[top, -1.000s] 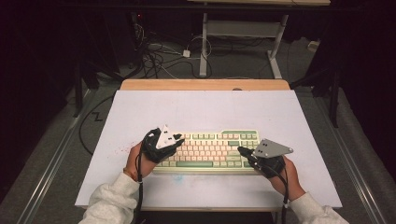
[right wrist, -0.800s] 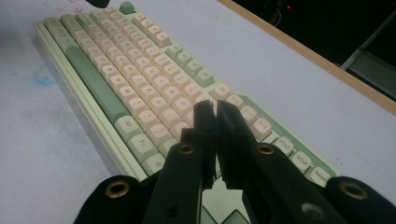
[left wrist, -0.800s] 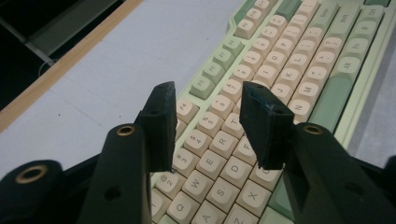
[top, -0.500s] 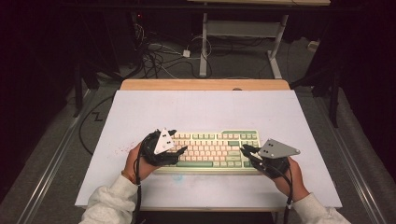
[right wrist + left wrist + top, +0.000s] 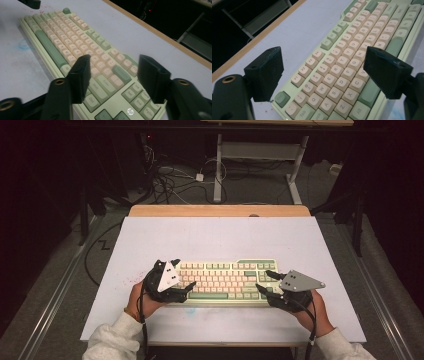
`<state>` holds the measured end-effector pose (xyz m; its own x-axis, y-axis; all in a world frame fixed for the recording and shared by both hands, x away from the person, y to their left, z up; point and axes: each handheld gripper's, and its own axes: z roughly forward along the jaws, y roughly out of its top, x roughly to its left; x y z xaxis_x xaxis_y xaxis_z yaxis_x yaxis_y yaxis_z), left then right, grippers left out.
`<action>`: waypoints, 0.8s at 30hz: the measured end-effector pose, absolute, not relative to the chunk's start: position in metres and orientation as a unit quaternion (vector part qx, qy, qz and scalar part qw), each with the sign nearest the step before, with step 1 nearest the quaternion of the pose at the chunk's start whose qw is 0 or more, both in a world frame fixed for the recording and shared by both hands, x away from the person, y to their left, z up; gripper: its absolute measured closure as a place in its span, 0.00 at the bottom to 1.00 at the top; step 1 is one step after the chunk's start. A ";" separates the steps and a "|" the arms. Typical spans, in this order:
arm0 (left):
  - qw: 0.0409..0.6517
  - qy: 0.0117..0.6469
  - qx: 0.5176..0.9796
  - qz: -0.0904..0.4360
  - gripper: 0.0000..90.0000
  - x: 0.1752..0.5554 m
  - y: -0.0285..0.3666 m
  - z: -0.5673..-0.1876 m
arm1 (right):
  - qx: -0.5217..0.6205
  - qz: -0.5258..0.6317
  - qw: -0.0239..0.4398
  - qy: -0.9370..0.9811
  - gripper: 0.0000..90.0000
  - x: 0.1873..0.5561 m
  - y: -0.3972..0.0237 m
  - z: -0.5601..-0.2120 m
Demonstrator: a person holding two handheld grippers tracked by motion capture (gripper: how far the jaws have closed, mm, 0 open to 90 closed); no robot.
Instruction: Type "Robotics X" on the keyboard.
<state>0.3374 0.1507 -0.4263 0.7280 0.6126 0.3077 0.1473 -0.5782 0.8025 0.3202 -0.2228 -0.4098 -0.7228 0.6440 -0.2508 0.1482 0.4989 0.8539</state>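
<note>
While each hand-held gripper has just been opening, unclamped, the keyboard lies between both.

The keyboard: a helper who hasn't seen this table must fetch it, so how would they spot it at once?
On the white table, look near the front edge. The keyboard lies flat there between the person's two hands. It has a pale green case, cream keys and darker green keys.

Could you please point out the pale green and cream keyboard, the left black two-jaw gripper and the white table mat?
pale green and cream keyboard [image 5: 225, 281], high view, on the middle key rows.
left black two-jaw gripper [image 5: 182, 275], high view, midway between its fingertips.
white table mat [image 5: 220, 237], high view, on its bare far part.
</note>
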 end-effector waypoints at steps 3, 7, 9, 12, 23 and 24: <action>0.404 0.221 0.837 0.295 0.18 0.333 0.155 -0.428 | 0.244 0.439 0.285 0.816 0.39 0.319 -0.223 -0.410; 0.402 0.227 0.835 0.300 0.18 0.327 0.161 -0.430 | 0.238 0.441 0.284 0.817 0.33 0.318 -0.221 -0.409; 0.400 0.233 0.835 0.298 0.18 0.325 0.165 -0.431 | 0.239 0.443 0.281 0.817 0.33 0.318 -0.221 -0.409; 0.398 0.240 0.832 0.302 0.18 0.321 0.173 -0.433 | 0.239 0.442 0.281 0.818 0.33 0.318 -0.220 -0.410; 0.392 0.265 0.828 0.302 0.18 0.308 0.197 -0.444 | 0.245 0.440 0.283 0.816 0.23 0.321 -0.218 -0.415; 0.395 0.268 0.825 0.302 0.18 0.307 0.199 -0.445 | 0.245 0.439 0.283 0.817 0.23 0.321 -0.217 -0.416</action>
<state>0.3073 0.1991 -0.4449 0.6743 0.6808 0.2859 0.2043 -0.5441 0.8138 0.3211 -0.2173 -0.4156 -0.7199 0.6487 -0.2467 0.1517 0.4939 0.8562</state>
